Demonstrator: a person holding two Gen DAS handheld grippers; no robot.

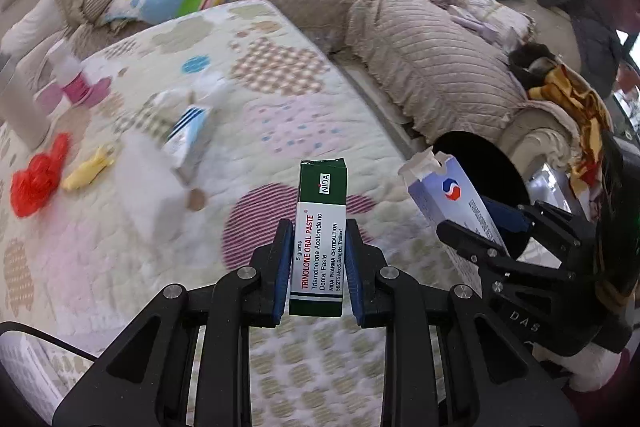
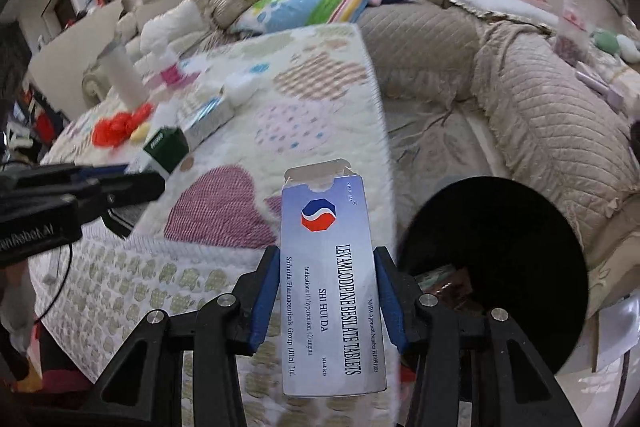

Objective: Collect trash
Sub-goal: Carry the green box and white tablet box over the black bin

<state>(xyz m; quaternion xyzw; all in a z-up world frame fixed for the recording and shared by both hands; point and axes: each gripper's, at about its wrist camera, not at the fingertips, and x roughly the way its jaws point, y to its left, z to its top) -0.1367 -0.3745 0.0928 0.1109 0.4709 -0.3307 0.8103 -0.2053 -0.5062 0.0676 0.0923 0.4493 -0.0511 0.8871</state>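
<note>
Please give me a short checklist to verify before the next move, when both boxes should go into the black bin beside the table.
1. Left tool holds the green paste box: ok, pads pressed on both sides.
2. Right tool holds the white tablet box: ok, box sits between both pads.
3. Black bin mouth is open: ok, nothing covers it.
4. Tablet box is over the bin: not ok, it is beside the rim, over the table edge.
5. Paste box is over the bin: not ok, it is over the quilted table cover.
6. Room left inside the bin: cannot tell, the interior is dark.
</note>
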